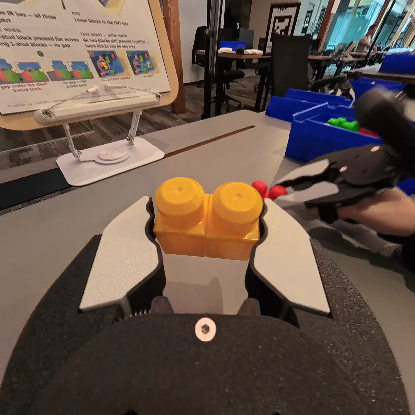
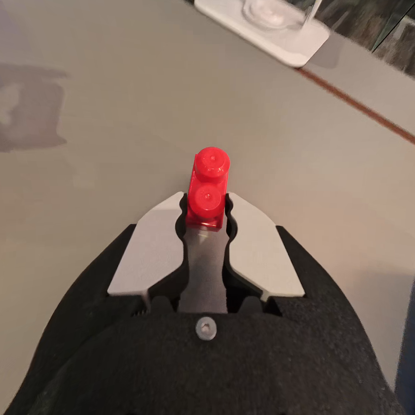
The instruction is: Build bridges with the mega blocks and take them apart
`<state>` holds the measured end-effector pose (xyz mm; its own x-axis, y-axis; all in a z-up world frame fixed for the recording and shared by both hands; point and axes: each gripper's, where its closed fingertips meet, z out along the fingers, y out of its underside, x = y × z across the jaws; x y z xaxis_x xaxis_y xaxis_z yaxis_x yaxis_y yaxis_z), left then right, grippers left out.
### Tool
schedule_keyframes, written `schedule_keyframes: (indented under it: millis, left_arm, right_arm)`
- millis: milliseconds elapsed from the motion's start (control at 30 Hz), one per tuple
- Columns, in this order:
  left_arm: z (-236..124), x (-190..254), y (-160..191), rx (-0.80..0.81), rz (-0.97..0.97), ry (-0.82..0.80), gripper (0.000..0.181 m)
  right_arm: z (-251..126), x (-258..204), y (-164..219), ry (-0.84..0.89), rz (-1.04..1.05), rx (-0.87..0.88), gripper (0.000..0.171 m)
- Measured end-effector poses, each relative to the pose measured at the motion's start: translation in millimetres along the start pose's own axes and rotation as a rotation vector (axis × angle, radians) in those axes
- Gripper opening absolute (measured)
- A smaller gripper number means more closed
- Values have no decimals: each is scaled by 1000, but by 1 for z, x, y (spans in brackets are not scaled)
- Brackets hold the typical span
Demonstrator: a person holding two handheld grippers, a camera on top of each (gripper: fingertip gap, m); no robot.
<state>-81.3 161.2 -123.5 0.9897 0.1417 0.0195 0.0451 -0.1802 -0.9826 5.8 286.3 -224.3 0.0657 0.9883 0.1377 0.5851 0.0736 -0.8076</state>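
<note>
Tools (image 1: 206, 222) (image 2: 205, 208) grip blocks beside a printed instruction sheet (image 1: 78, 51).

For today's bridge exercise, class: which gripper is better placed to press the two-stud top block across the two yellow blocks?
Right. The right gripper holds the red two-stud block; the left gripper is clamping both yellow blocks side by side.

Grey table (image 1: 202, 157), office desks (image 1: 235, 55), dark chairs (image 1: 231, 76), glass walls (image 1: 359, 22) behind.

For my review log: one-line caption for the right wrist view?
Right gripper clamps a red two-stud block above the grey table.
</note>
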Motion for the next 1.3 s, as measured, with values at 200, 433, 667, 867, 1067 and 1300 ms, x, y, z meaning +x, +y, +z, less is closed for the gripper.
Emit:
schedule_keyframes:
  millis: [200, 433, 667, 867, 1067, 1300]
  left_arm:
    - [16, 1, 25, -97, 112, -35, 89]
    - [24, -2, 39, -161, 182, -74, 89]
    - [25, -4, 42, -178, 203, -87, 89]
    - [26, -3, 44, -180, 196, -73, 89]
    - [24, -3, 42, -161, 179, -64, 89]
    - [25, -3, 45, -172, 171, -55, 89]
  right_arm:
    - [-68, -44, -110, -251, 194, 318, 31]
    - [-47, -114, -149, -312, 108, 237, 31]
    - [-25, -128, -140, -257, 48, 125, 31]
    - [-14, -133, -131, -226, -25, 43, 31]
    - [-14, -135, -133, -251, -17, 13, 31]
    - [-12, -136, -132, -205, -80, 2, 31]
